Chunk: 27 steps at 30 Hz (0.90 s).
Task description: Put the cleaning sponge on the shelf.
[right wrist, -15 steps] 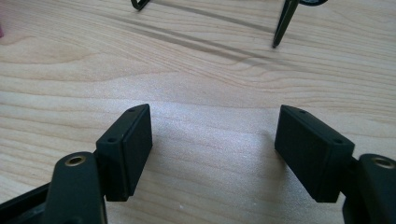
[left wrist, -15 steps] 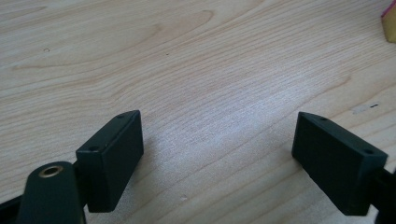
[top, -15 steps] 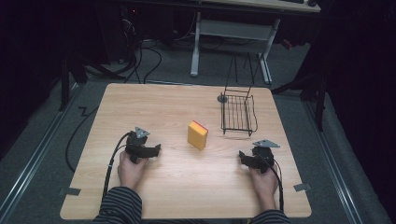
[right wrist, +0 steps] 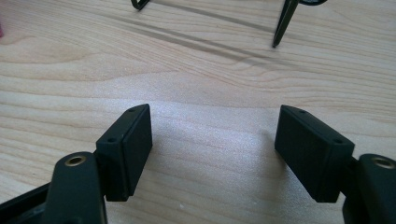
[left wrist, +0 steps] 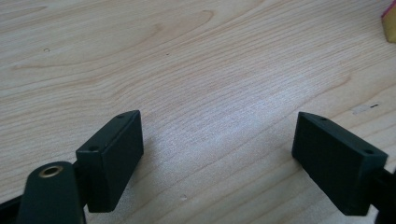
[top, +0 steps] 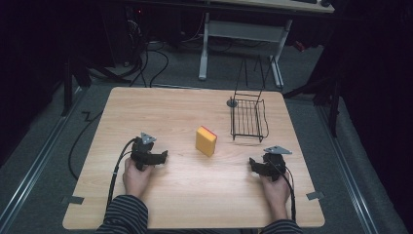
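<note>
A light wooden counter point(top: 195, 204) carries a yellow sponge block point(top: 206, 141) with a red face on its far side. The block stands on edge near the middle of the counter, a little toward the far edge. To its right, apart from it, sits a black wire rack point(top: 248, 118) close to the far right corner, with a small dark round disc point(top: 232, 103) touching the rack's far left corner.

The left gripper point(top: 157, 158) rests low over the counter toward the near left, held by the person's left hand point(top: 136, 177), whose striped sleeve point(top: 122, 217) comes in over the near edge. Its fingers point(left wrist: 112, 158) are spread wide with nothing between them but bare wood, and a corner of the sponge block shows at the top right of the left gripper view. A black cable point(top: 117, 170) trails from it back toward the near edge.

The right gripper point(top: 255, 166) lies toward the near right, held by the right hand point(top: 275, 190), just nearer than the rack. Its fingers point(right wrist: 126, 149) are likewise wide apart and hold nothing; the rack's wire feet point(right wrist: 282, 23) stand on the wood beyond them in the right gripper view.

Both grippers sit well apart from the sponge block, one on each side of it.
</note>
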Each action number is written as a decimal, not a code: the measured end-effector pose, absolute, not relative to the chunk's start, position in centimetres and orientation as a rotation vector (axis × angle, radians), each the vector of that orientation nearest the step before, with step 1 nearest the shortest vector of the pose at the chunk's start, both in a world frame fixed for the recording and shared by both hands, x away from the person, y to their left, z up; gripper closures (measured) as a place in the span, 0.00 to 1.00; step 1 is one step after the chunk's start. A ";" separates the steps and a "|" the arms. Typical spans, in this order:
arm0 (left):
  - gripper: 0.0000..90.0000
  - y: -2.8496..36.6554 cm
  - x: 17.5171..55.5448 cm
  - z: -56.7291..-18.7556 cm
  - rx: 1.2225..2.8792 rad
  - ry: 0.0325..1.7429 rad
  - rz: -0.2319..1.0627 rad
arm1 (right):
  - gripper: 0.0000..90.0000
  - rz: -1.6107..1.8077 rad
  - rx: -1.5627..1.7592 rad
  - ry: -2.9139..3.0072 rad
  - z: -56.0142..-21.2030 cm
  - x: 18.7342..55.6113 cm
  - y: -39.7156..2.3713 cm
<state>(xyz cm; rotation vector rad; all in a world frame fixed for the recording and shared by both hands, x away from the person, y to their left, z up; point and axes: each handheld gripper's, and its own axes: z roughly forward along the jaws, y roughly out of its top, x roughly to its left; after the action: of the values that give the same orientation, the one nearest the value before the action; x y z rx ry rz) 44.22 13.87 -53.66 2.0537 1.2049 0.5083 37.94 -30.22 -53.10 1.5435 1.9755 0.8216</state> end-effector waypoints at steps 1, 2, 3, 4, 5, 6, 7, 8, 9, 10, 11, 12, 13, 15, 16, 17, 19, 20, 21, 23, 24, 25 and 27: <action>0.19 13.9 44.2 -53.7 2.053 1.205 0.508 | 0.31 0.822 1.543 1.975 -53.1 37.9 -30.2; 0.19 13.9 44.2 -53.7 2.053 1.205 0.508 | 0.31 0.822 1.544 1.976 -53.1 37.9 -30.2; 0.19 13.9 44.2 -53.7 2.053 1.205 0.508 | 0.31 0.822 1.544 1.976 -53.1 37.9 -30.2; 0.19 13.9 44.2 -53.7 2.056 1.204 0.508 | 0.31 0.822 1.544 1.976 -53.1 37.9 -30.2; 0.19 13.9 44.2 -53.7 2.056 1.204 0.508 | 0.31 0.822 1.544 1.976 -53.1 37.9 -30.2; 0.19 13.9 44.2 -53.7 2.056 1.204 0.508 | 0.31 0.822 1.543 1.976 -53.1 37.9 -30.2; 0.19 13.9 44.2 -53.7 2.056 1.204 0.508 | 0.31 0.822 1.543 1.976 -53.1 37.9 -30.2; 0.19 13.9 44.2 -53.7 2.056 1.204 0.508 | 0.31 0.822 1.543 1.976 -53.1 37.9 -30.2; 0.19 13.9 44.2 -53.7 2.056 1.204 0.508 | 0.31 0.823 1.542 1.978 -53.1 37.9 -30.2; 0.19 13.9 44.2 -53.7 2.056 1.204 0.508 | 0.31 0.823 1.542 1.979 -53.1 37.9 -30.2; 0.19 13.9 44.2 -53.7 2.056 1.204 0.509 | 0.31 0.823 1.542 1.979 -53.1 38.0 -30.2; 0.19 13.9 44.2 -53.7 2.056 1.204 0.508 | 0.31 0.823 1.542 1.979 -53.1 38.0 -30.2; 0.19 13.9 44.2 -53.7 2.056 1.204 0.509 | 0.31 0.823 1.542 1.979 -53.1 38.0 -30.2; 0.19 13.9 44.2 -53.7 2.054 1.206 0.507 | 0.30 0.823 1.544 1.979 -53.1 37.9 -30.2; 0.19 13.9 44.2 -53.7 2.054 1.206 0.507 | 0.30 0.823 1.544 1.979 -53.1 37.9 -30.2; 0.19 13.9 44.2 -53.7 2.054 1.206 0.507 | 0.30 0.823 1.544 1.979 -53.1 37.9 -30.2; 0.19 13.9 44.2 -53.7 2.054 1.206 0.507 | 0.29 0.823 1.538 1.987 -53.1 38.0 -30.2; 0.19 13.9 44.2 -53.7 2.054 1.206 0.507 | 0.29 0.823 1.538 1.988 -53.1 38.0 -30.2; 0.19 13.9 44.2 -53.7 2.054 1.206 0.507 | 0.30 0.825 1.539 1.988 -53.1 38.0 -30.2; 0.19 13.9 44.2 -53.7 2.054 1.206 0.507 | 0.30 0.829 1.541 1.986 -53.1 38.0 -30.2; 0.19 13.9 44.2 -53.7 2.054 1.206 0.507 | 0.31 0.828 1.543 1.982 -53.1 38.0 -30.2; 0.19 13.9 44.2 -53.7 2.054 1.206 0.506 | 0.32 0.826 1.543 1.981 -53.1 37.9 -30.2; 0.19 13.9 44.2 -53.7 2.054 1.206 0.506 | 0.34 0.824 1.548 1.978 -53.0 37.9 -30.2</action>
<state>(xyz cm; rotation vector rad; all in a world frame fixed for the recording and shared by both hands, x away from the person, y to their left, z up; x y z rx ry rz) 44.22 13.88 -53.66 2.0538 1.2056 0.5064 37.91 -30.18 -53.03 1.5482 1.9785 0.8238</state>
